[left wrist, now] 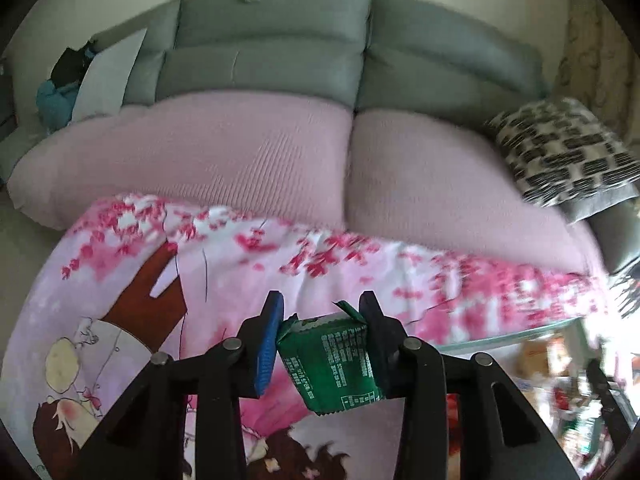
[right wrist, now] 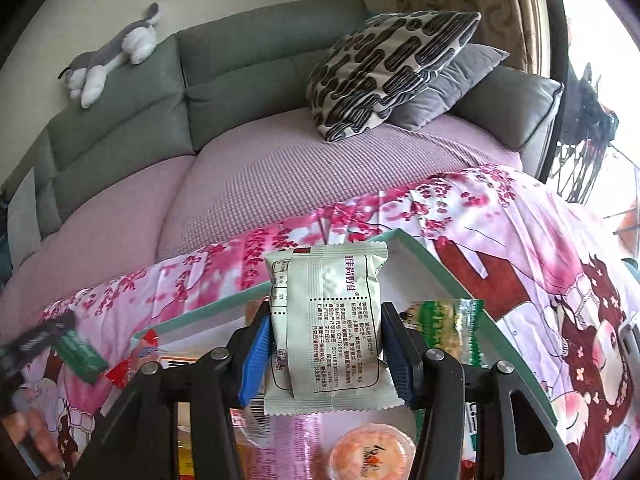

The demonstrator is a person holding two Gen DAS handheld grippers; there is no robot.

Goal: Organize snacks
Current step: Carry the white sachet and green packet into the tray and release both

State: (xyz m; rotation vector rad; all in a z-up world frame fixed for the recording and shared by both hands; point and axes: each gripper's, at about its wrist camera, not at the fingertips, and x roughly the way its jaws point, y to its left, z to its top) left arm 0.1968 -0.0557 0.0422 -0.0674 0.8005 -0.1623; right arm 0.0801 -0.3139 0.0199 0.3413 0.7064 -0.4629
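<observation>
A: What does the left wrist camera show?

B: The left claw [left wrist: 320, 340] is pinched on a small green packet [left wrist: 330, 364], held up above the pink cartoon-print cloth [left wrist: 120, 280] on the tabletop, with the grey sofa [left wrist: 272, 40] behind.

A: And the right wrist camera?

B: The right claw [right wrist: 322, 354] is partly closed around a white snack packet [right wrist: 326, 328], gripped at both sides and upright, above a green-rimmed tray [right wrist: 436, 268]. An orange jelly cup [right wrist: 370, 458] lies below it. At the far left the green packet shows again, blurred.
</observation>
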